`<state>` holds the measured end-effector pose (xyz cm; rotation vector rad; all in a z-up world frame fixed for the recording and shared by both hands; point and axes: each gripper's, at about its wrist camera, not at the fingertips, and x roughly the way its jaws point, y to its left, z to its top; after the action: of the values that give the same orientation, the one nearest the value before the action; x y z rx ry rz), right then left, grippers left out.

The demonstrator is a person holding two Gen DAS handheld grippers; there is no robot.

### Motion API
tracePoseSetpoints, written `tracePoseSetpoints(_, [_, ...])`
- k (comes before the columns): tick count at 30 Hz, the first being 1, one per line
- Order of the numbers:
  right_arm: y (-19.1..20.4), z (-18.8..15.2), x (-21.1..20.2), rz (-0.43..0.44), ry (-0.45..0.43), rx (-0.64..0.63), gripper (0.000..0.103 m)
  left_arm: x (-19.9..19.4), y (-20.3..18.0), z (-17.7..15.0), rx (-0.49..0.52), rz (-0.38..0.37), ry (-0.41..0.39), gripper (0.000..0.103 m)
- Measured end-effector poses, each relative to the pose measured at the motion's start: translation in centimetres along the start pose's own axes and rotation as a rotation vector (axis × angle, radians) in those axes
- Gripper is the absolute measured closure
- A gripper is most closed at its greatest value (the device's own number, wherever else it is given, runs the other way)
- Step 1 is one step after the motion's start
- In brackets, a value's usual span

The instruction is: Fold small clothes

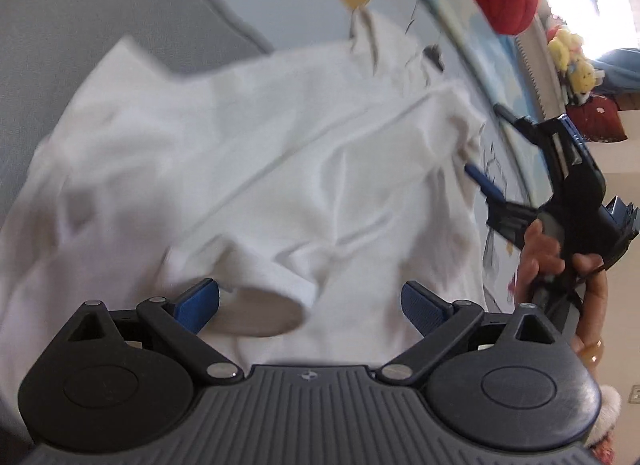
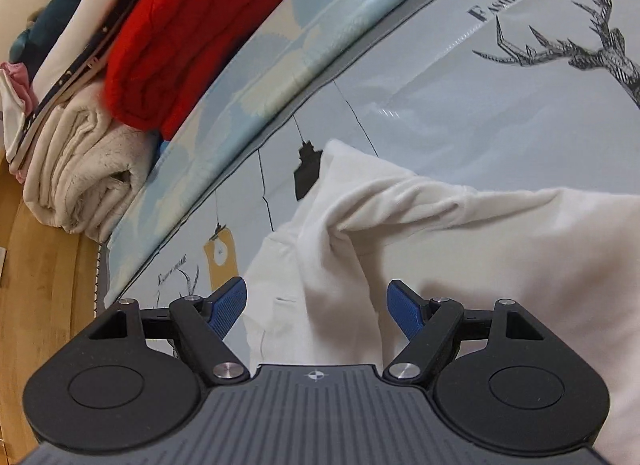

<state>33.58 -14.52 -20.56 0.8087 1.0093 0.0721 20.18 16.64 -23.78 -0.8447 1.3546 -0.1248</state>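
Lying rumpled on the printed tabletop cover, the white T-shirt is not yet folded, so the step in hand looks like laying hold of it to spread or fold it. The left tongs stand wide just over a sleeve opening at the near edge, gripping nothing. The right tongs are also wide, with a raised ridge of the shirt between the blue pads but not pinched. Next, each would need to close on an edge or corner, probably.

Only the right wrist view shows the stack of folded clothes at the far left, red knit on top. Only the left wrist view shows the person's hand holding the right tongs at the shirt's right edge.
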Motion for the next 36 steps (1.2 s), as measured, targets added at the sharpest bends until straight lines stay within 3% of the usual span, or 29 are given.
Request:
tracePoseSetpoints(7, [-0.7, -1.2, -2.4, 0.024, 0.001, -0.104, 0.024, -0.2, 4.3, -0.7, -0.239, -0.055, 0.014, 0.004])
tracePoseSetpoints(13, [-2.4, -0.9, -4.1, 0.016, -0.04, -0.068, 0.024, 1.1, 4.6, -0.5, -0.302, -0.105, 0.015, 0.008])
tracePoseSetpoints(14, [-2.6, -0.6, -4.0, 0.003, -0.045, -0.059, 0.024, 0.8, 4.2, -0.5, -0.286, -0.118, 0.003, 0.029])
tracePoseSetpoints(15, [-2.8, -0.3, -3.9, -0.004, -0.051, -0.051, 0.024, 0.3, 3.6, -0.6, -0.255, -0.133, -0.025, 0.056])
tracePoseSetpoints(16, [-2.9, 0.0, -3.8, -0.008, -0.058, -0.039, 0.024, -0.2, 3.1, -0.7, -0.218, -0.136, -0.059, 0.067])
tracePoseSetpoints(17, [-3.0, 0.4, -3.7, -0.008, -0.069, -0.023, 0.024, -0.9, 2.6, -0.7, -0.177, -0.123, -0.101, 0.089])
tracePoseSetpoints(20, [-3.2, 1.7, -3.2, 0.042, -0.089, 0.052, 0.024, -3.2, 1.2, -1.0, -0.075, -0.099, -0.222, 0.092])
tracePoseSetpoints(24, [-3.3, 3.2, -1.8, 0.148, -0.074, 0.154, 0.024, -6.0, -0.3, -0.9, 0.065, -0.159, -0.359, 0.093])
tracePoseSetpoints(29, [-2.3, 3.4, 1.7, 0.087, 0.006, 0.138, 0.024, -9.2, -2.1, -0.3, 0.14, -0.282, -0.54, 0.094])
tracePoseSetpoints(32, [-2.3, 3.2, 2.8, 0.081, 0.011, 0.131, 0.024, -10.0, -2.5, -0.1, 0.142, -0.305, -0.578, 0.095])
tracePoseSetpoints(36, [-3.3, 3.6, 4.5, 0.055, 0.009, 0.188, 0.024, -10.4, -2.1, -0.2, 0.121, -0.283, -0.589, 0.095])
